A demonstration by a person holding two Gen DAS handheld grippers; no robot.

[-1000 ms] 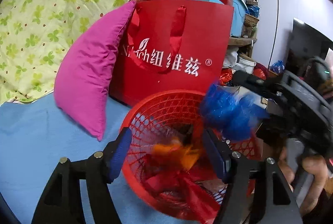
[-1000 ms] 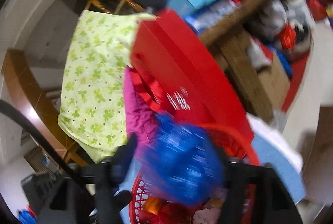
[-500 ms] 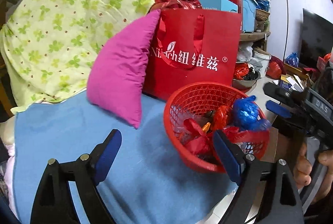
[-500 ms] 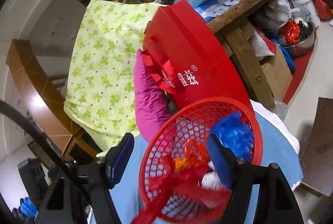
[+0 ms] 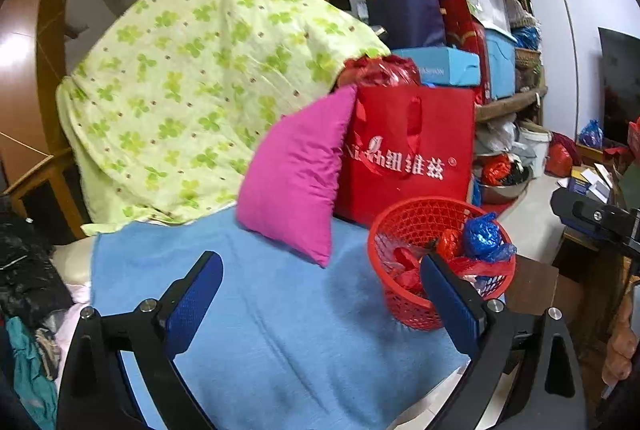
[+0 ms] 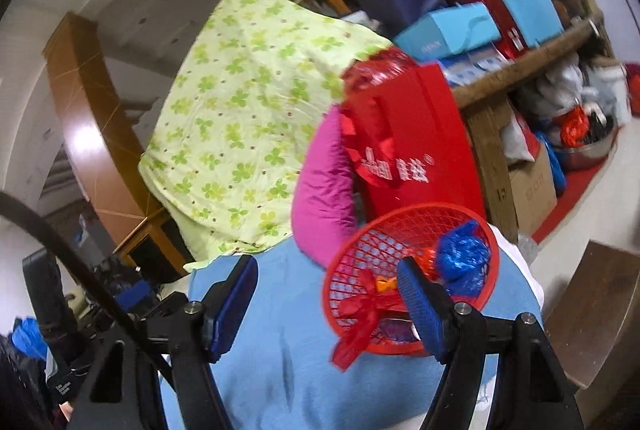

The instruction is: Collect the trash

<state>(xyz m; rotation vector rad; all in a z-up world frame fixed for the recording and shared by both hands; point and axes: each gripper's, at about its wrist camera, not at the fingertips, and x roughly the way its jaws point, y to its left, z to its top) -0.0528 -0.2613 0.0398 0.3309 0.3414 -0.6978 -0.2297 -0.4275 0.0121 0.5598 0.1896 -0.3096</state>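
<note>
Red basket [image 5: 404, 304]; crumpled bags [image 5: 482, 240] inside

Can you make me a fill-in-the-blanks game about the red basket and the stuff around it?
1. The crumpled blue bag lies inside the red ____.
2. The pink pillow leans against a red ____ with white writing.
3. The basket stands on a ____ cloth.
4. Both the left gripper and the right gripper are open and hold ____.

Missing words: basket; bag; blue; nothing
</note>
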